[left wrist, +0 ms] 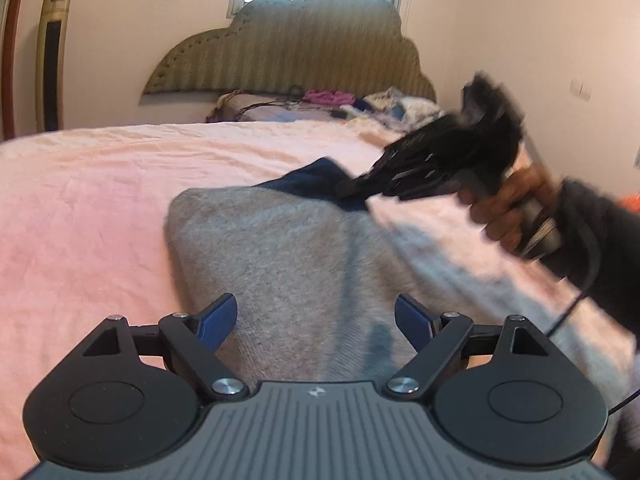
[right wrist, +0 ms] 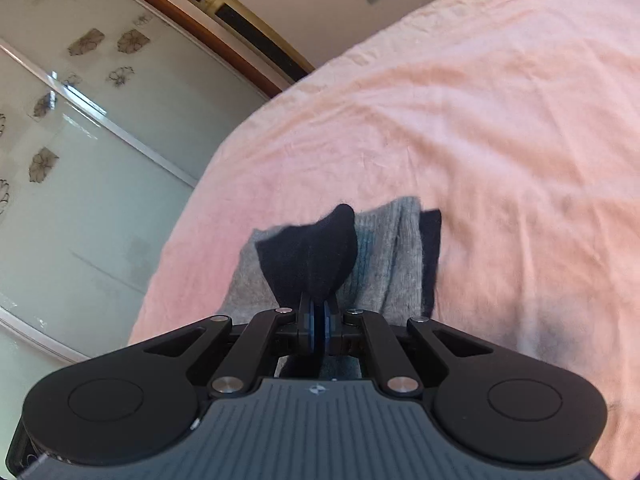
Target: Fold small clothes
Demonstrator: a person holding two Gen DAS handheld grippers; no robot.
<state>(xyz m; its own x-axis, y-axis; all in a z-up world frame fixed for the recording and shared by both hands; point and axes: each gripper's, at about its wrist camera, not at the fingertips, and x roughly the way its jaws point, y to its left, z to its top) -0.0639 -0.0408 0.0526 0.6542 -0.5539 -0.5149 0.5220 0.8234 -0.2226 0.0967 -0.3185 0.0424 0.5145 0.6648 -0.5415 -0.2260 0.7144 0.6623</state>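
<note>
A small grey knit garment (left wrist: 288, 256) with a dark navy end (left wrist: 316, 178) lies on the pink bed sheet (left wrist: 100, 200). My left gripper (left wrist: 316, 320) is open and empty, its blue pads just above the garment's near part. My right gripper (right wrist: 319, 312) is shut on the navy end (right wrist: 312, 256) and lifts it over the grey part (right wrist: 388, 256). In the left wrist view the right gripper (left wrist: 352, 190) is blurred, held by a hand at the right, its tips at the navy end.
A padded headboard (left wrist: 296, 48) and a heap of pillows and clothes (left wrist: 320, 104) lie at the far end of the bed. A glass sliding door (right wrist: 80, 160) and a gold floor unit (right wrist: 248, 28) stand beside the bed's edge.
</note>
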